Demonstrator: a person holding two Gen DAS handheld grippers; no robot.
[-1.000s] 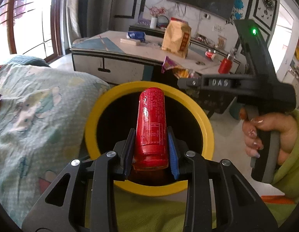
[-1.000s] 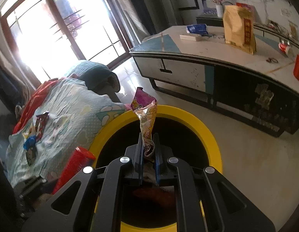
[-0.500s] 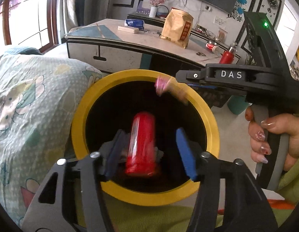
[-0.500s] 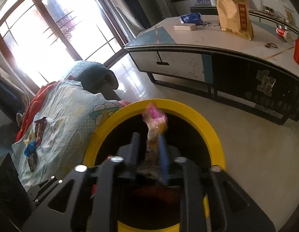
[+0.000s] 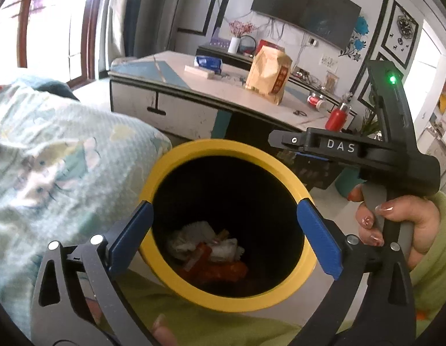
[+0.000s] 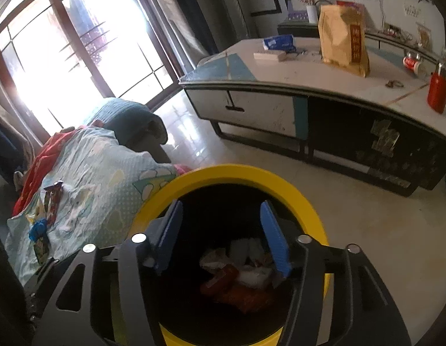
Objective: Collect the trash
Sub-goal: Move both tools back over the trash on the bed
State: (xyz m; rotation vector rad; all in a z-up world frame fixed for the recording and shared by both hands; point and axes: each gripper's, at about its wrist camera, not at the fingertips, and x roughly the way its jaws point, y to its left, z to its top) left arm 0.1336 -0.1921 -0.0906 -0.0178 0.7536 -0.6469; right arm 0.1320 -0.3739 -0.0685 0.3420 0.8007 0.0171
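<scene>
Both tools are hanging directly over the yellow-rimmed trash bin (image 5: 223,300), so anything let go falls straight into its dark interior. The left tool (image 5: 223,236) is spreading its blue pads (image 5: 318,239) to either side of the rim, jaws opening wide with nothing between them. The right tool (image 6: 223,236) is opening too (less far), and its pads (image 6: 273,239) are likewise framing only empty air above the bin (image 6: 309,201).

At the bottom of the bin, in the lower centre of both views, the collected trash (image 5: 208,250) is lying in a heap: crumpled white paper and wrappers over something red-orange (image 6: 240,291). Whether that red shape is a can I cannot tell for certain.

More litter is waiting: small snack wrappers (image 6: 51,201) are lying on the patterned bedspread (image 6: 101,178) at the left of the right wrist view, just beside the bin, which probably explains why the bin is standing so close to the bed. On the counter (image 6: 309,77) at the upper right, a tan paper bag (image 6: 342,40) and a red bottle (image 6: 438,93) are standing upright.
</scene>
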